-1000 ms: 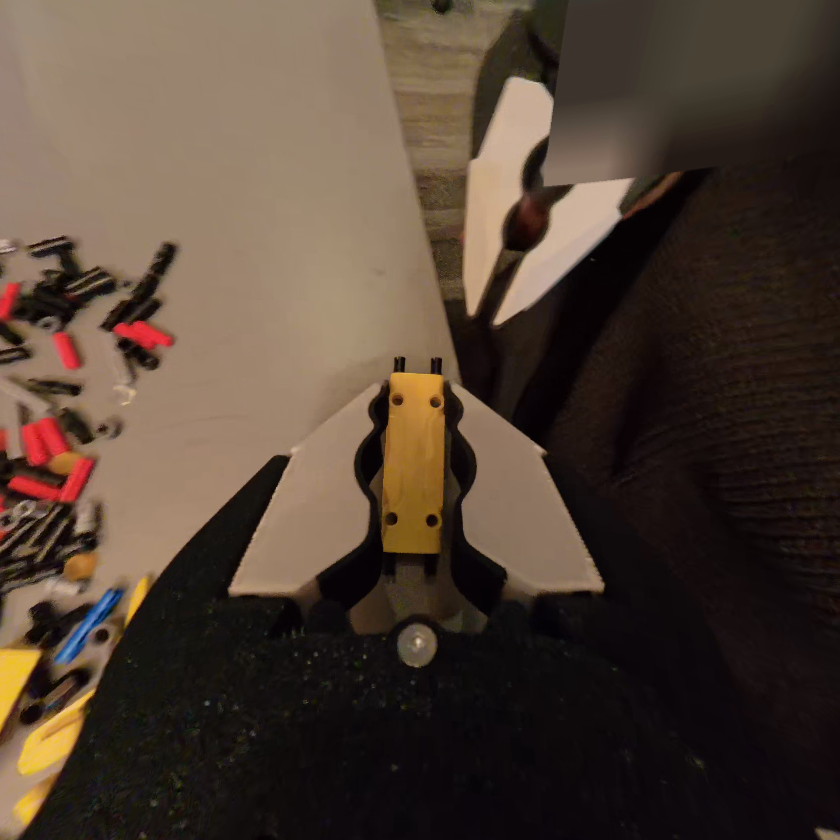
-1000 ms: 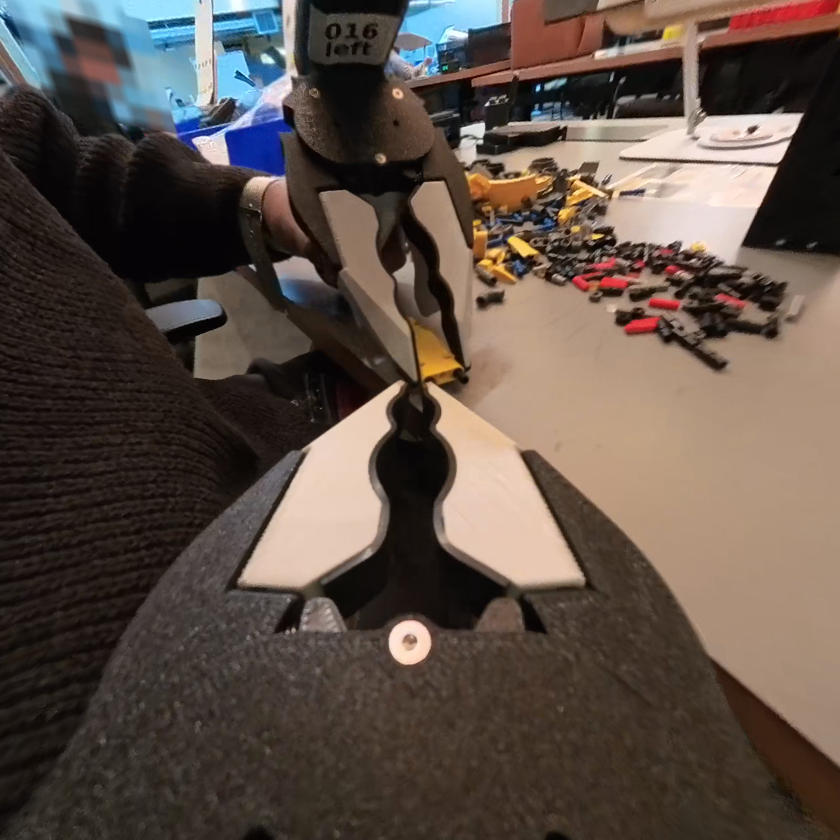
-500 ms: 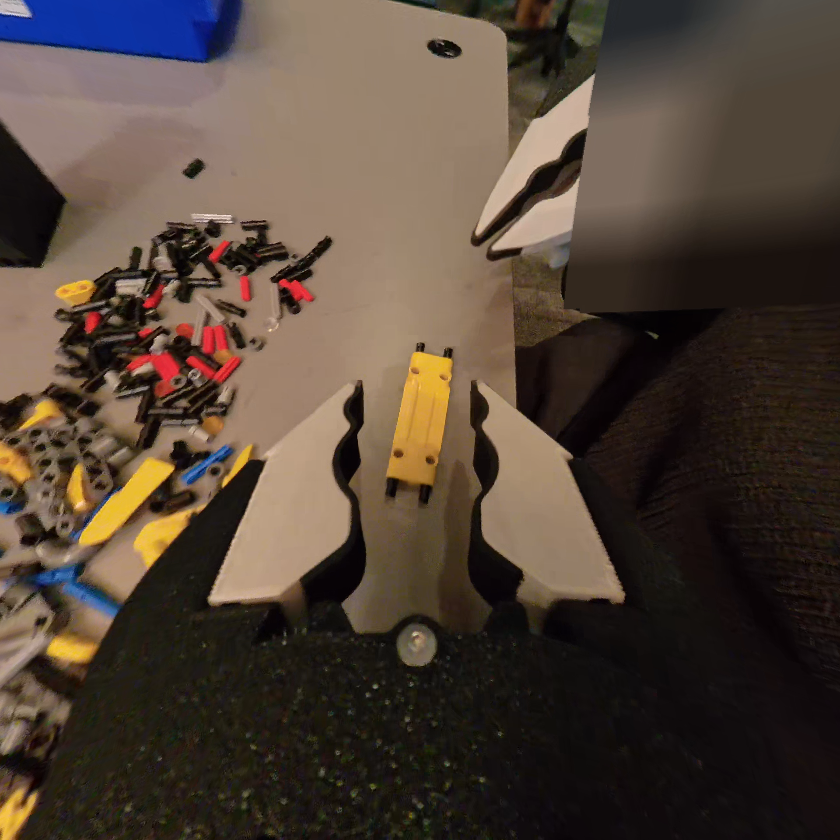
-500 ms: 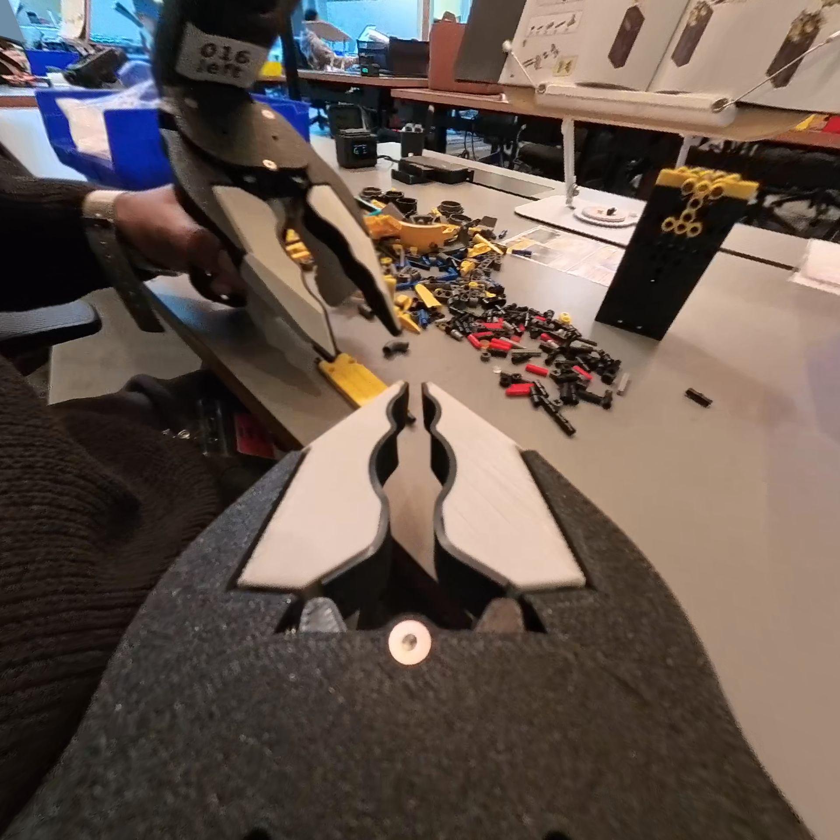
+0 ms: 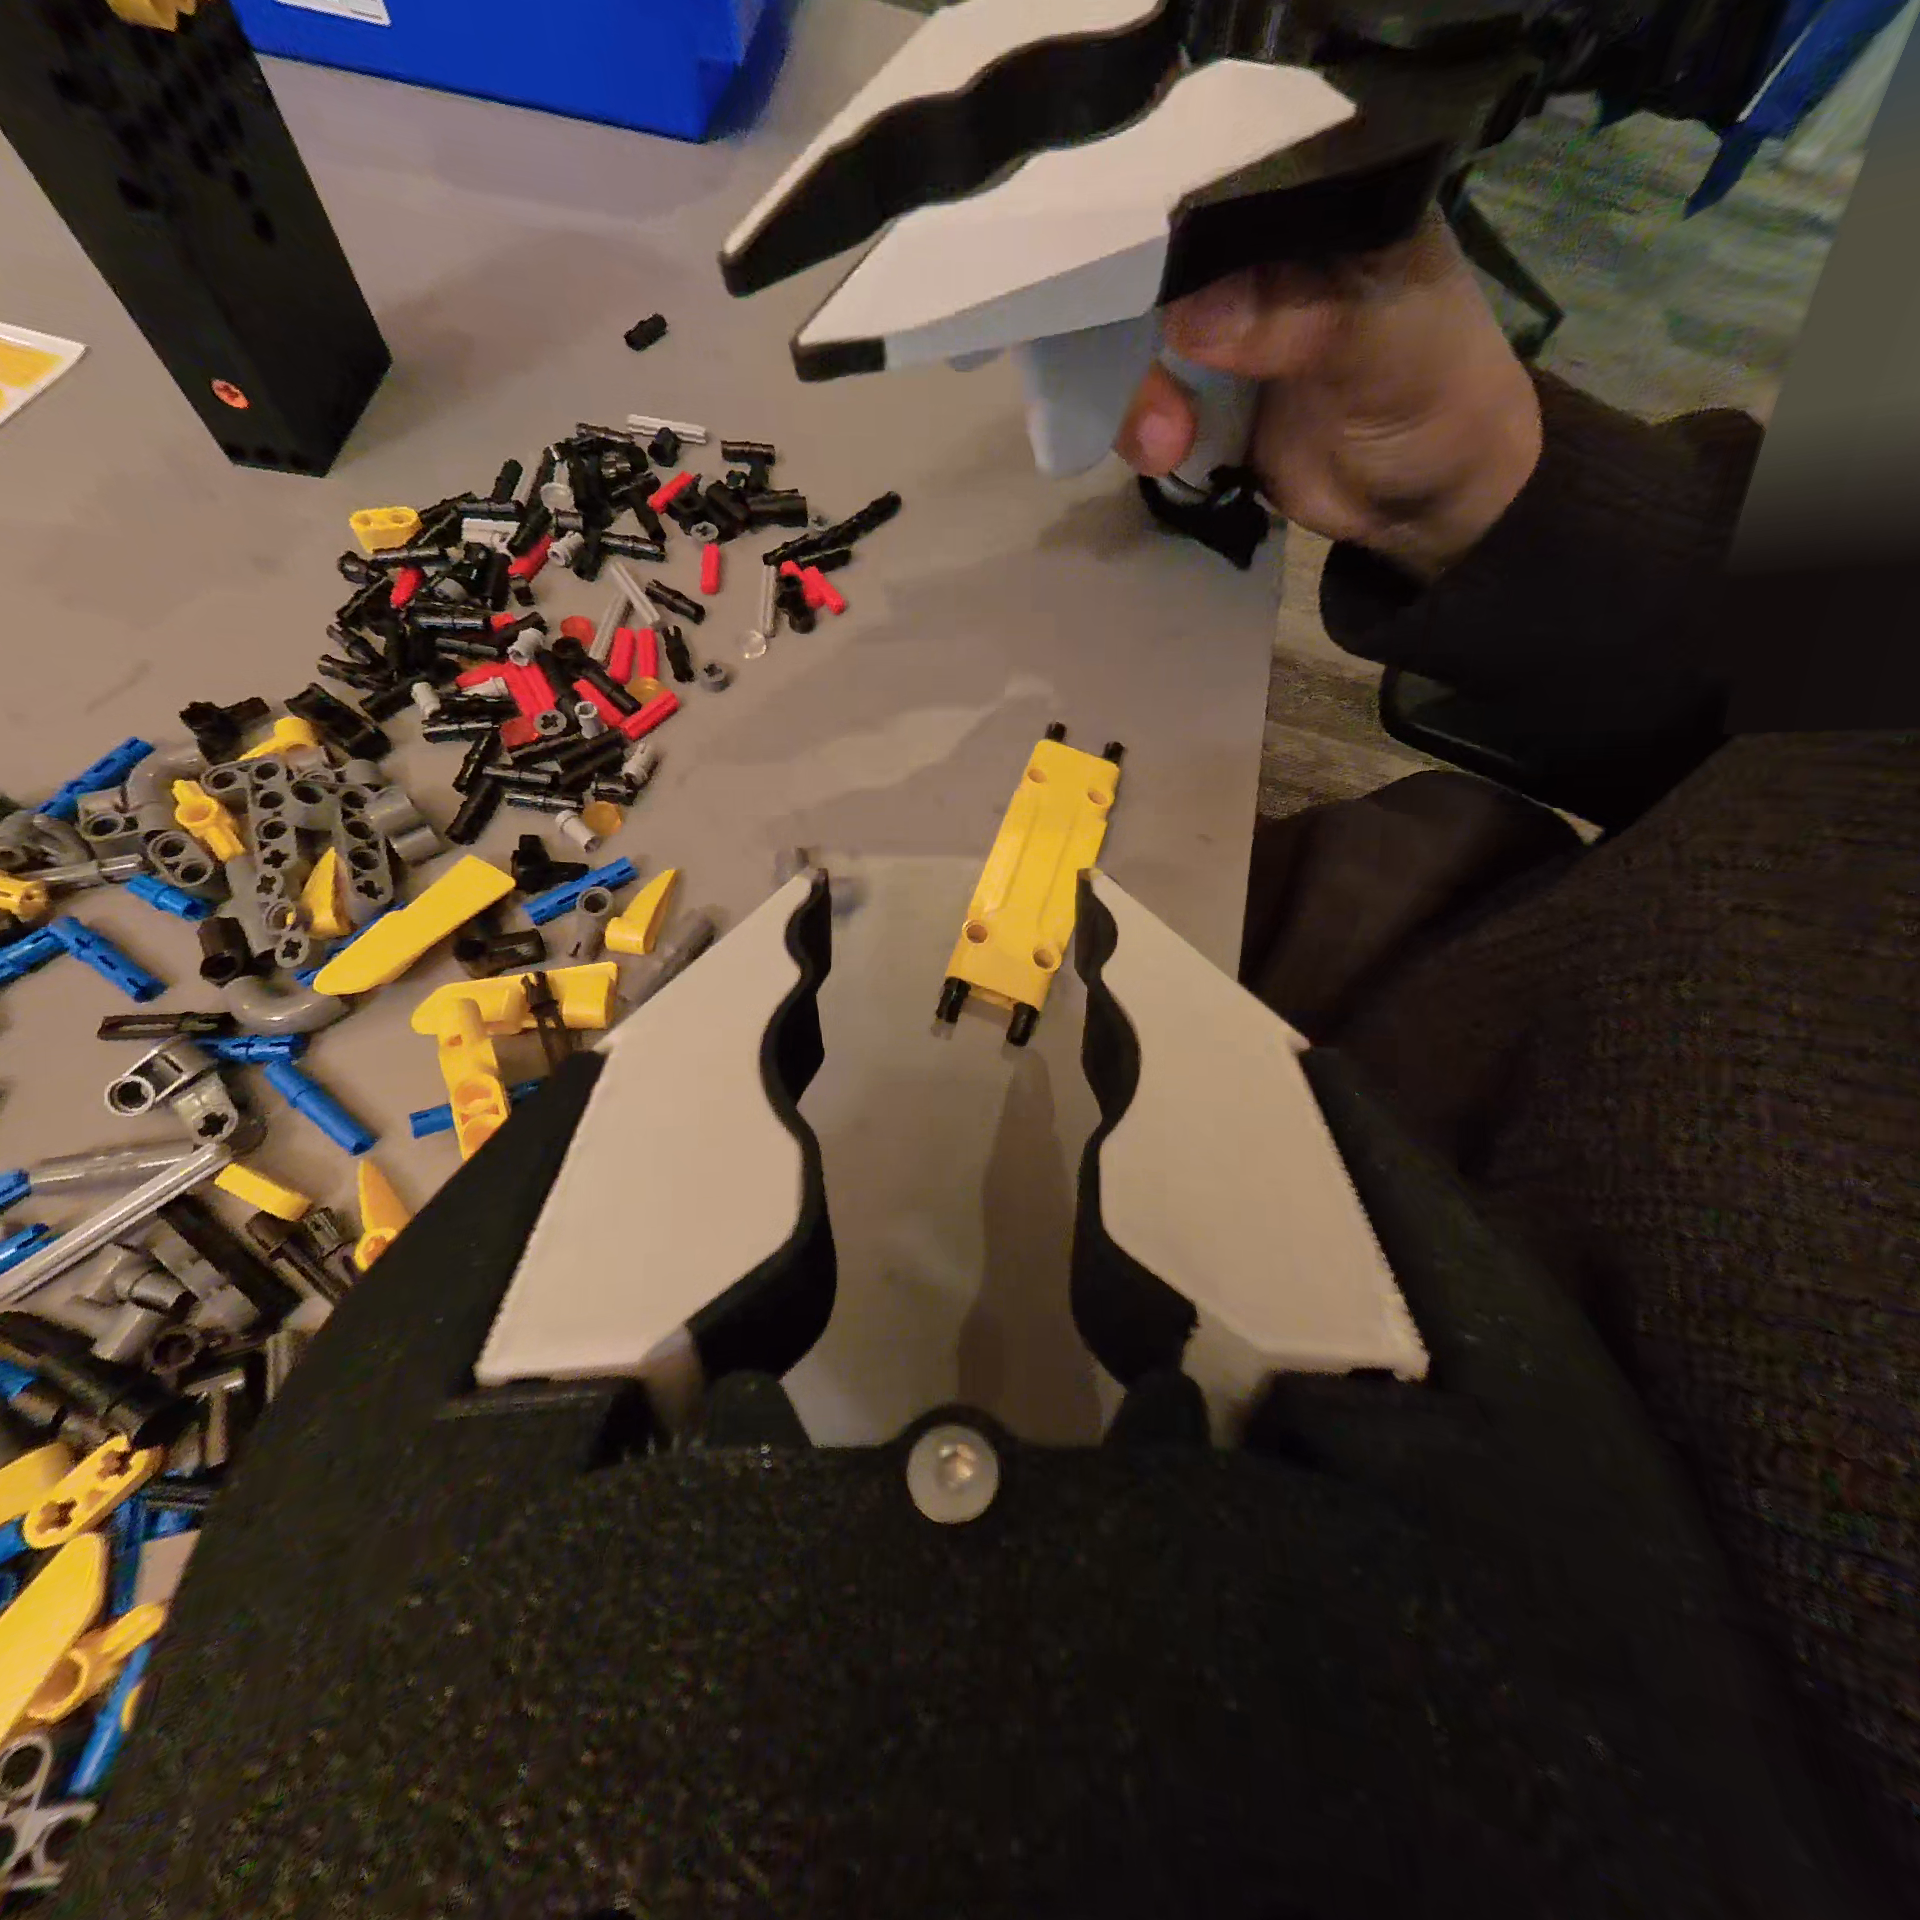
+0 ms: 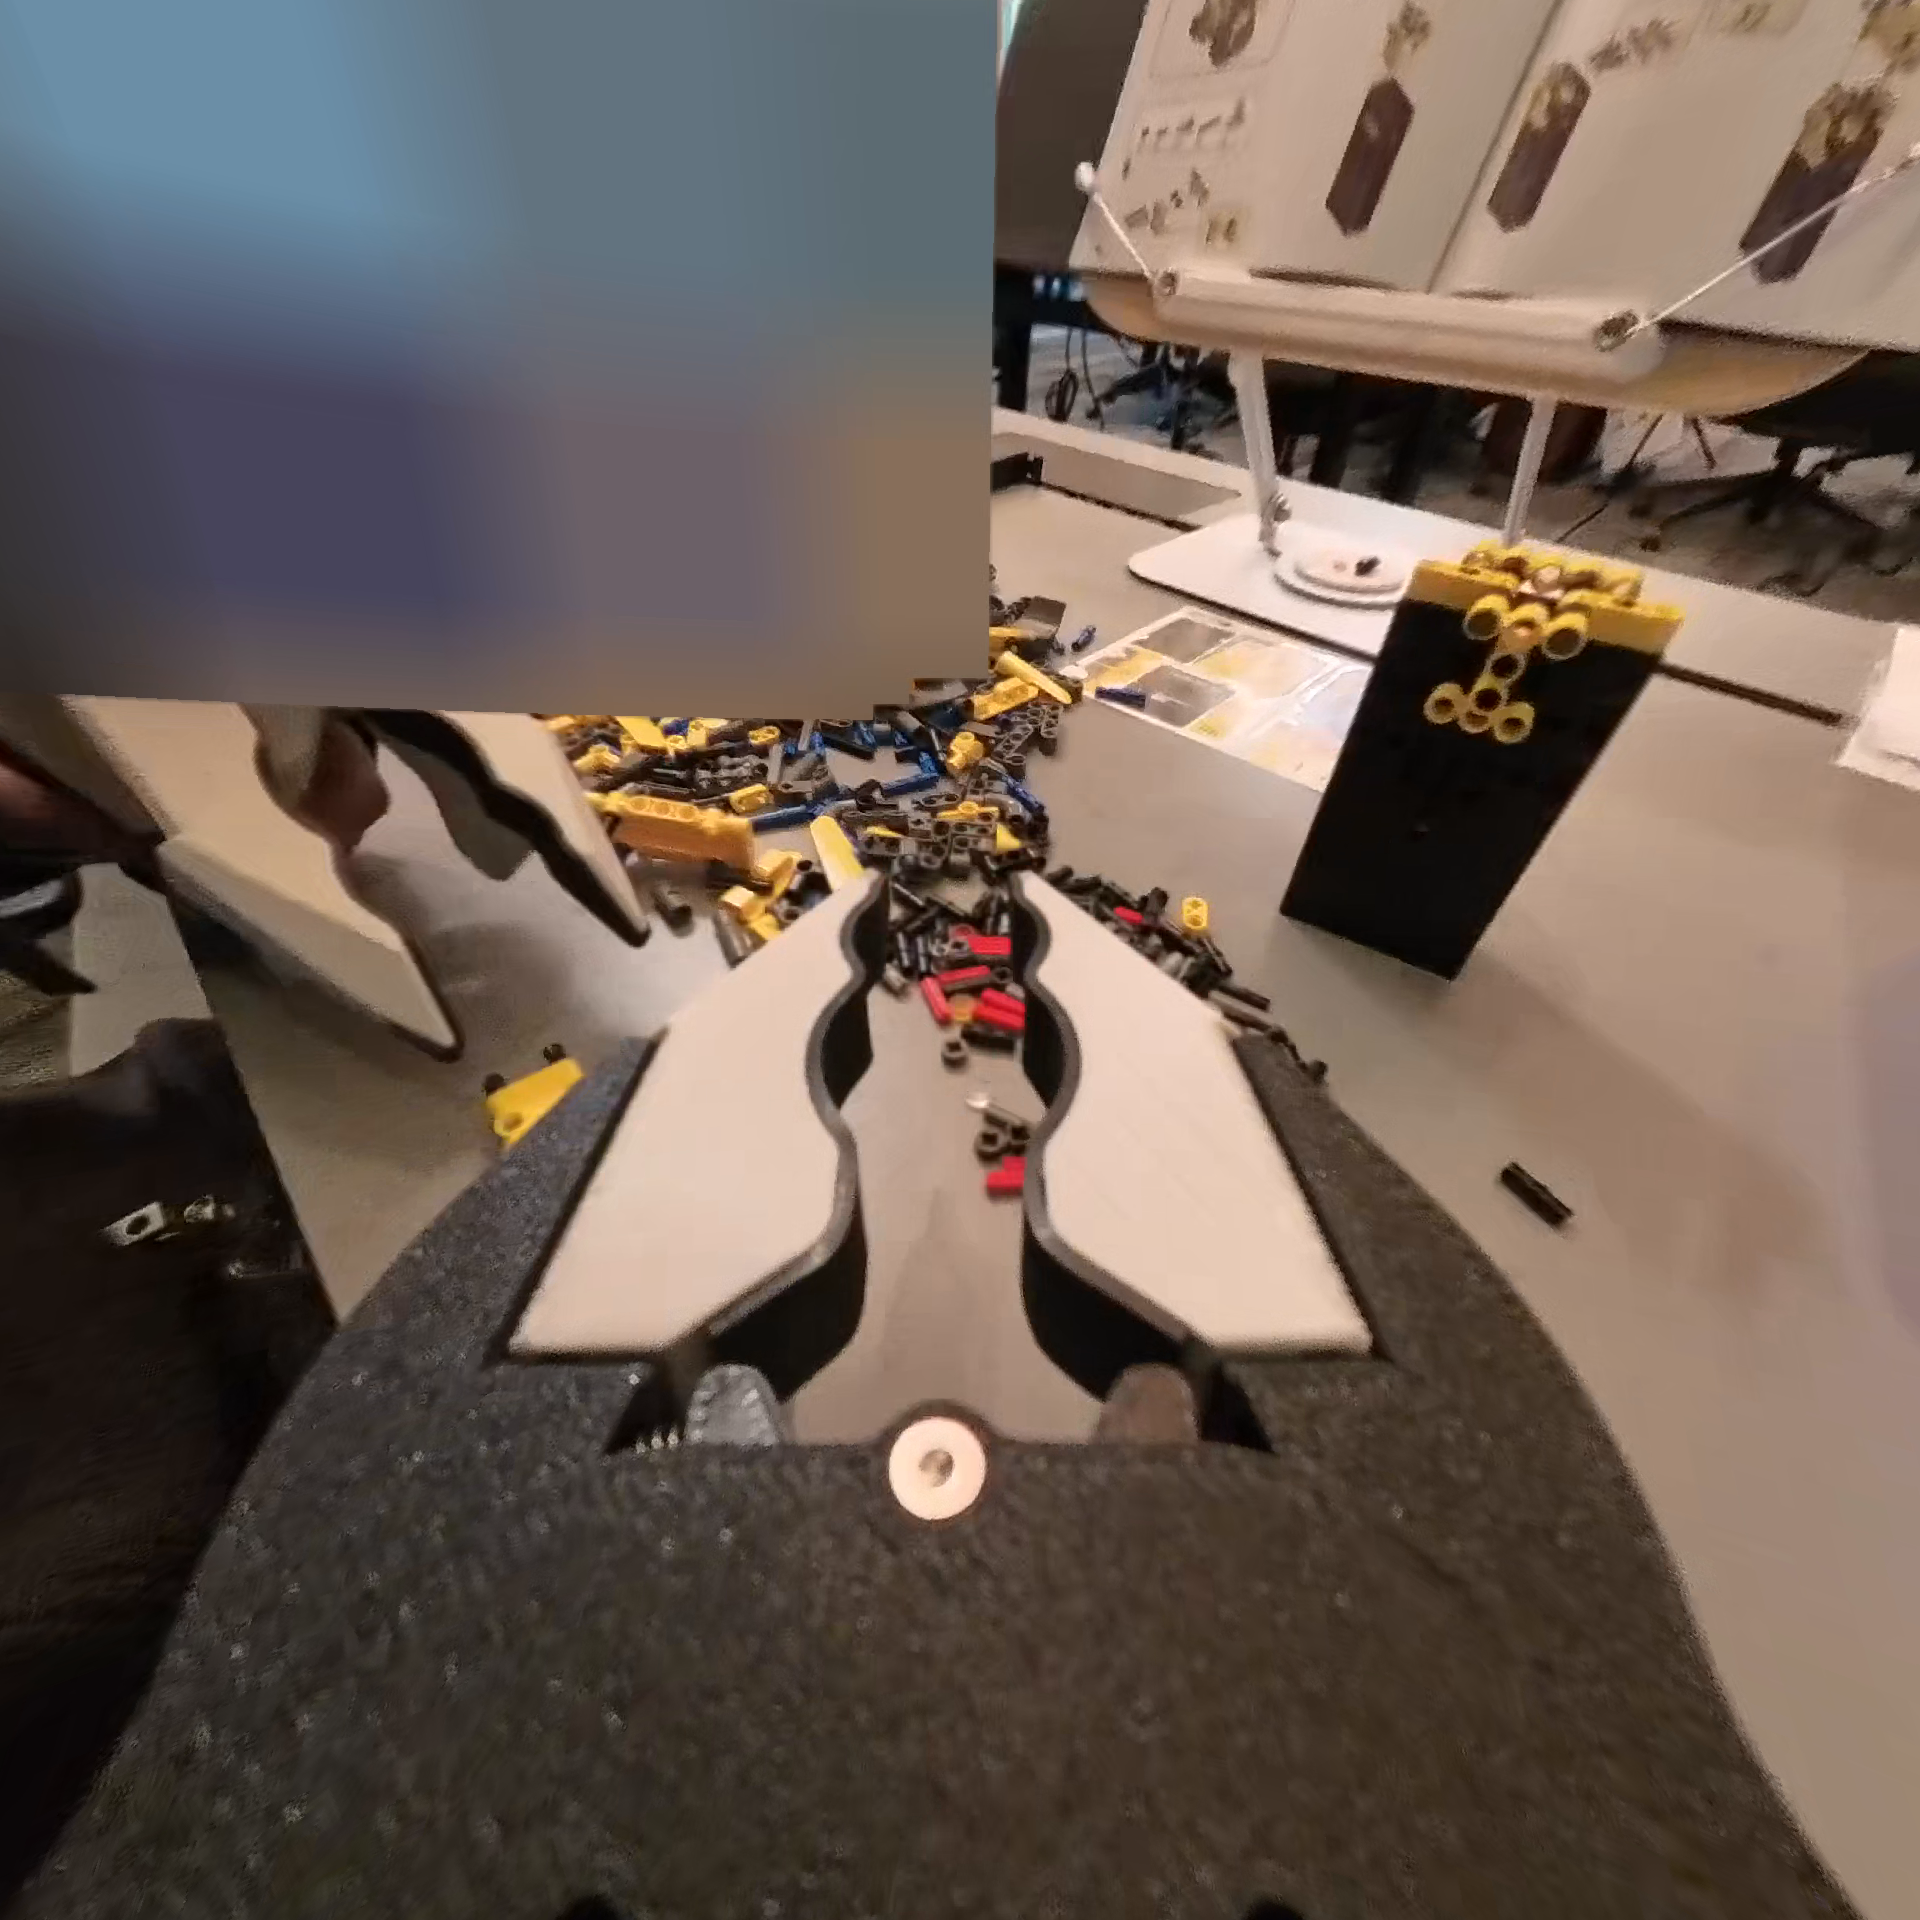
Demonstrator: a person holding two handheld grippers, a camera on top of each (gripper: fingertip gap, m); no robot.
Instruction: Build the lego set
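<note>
A mosaic patch covers the upper left of the right wrist view, and there the yellow panel piece (image 6: 532, 1094) shows only as a corner beyond the right gripper's housing. In the left wrist view, loose black, red, blue and yellow parts (image 5: 540, 665) spread across the grey table (image 5: 935, 603) at left; several are cut off by the frame edge. The left gripper (image 5: 951, 894) is spread wide and empty. The panel piece (image 5: 1034, 883) lies flat near the table's edge, apparently just beside the right-hand finger, long axis pointing away from the camera. The right gripper (image 6: 951, 894) hovers parted, holding nothing.
</note>
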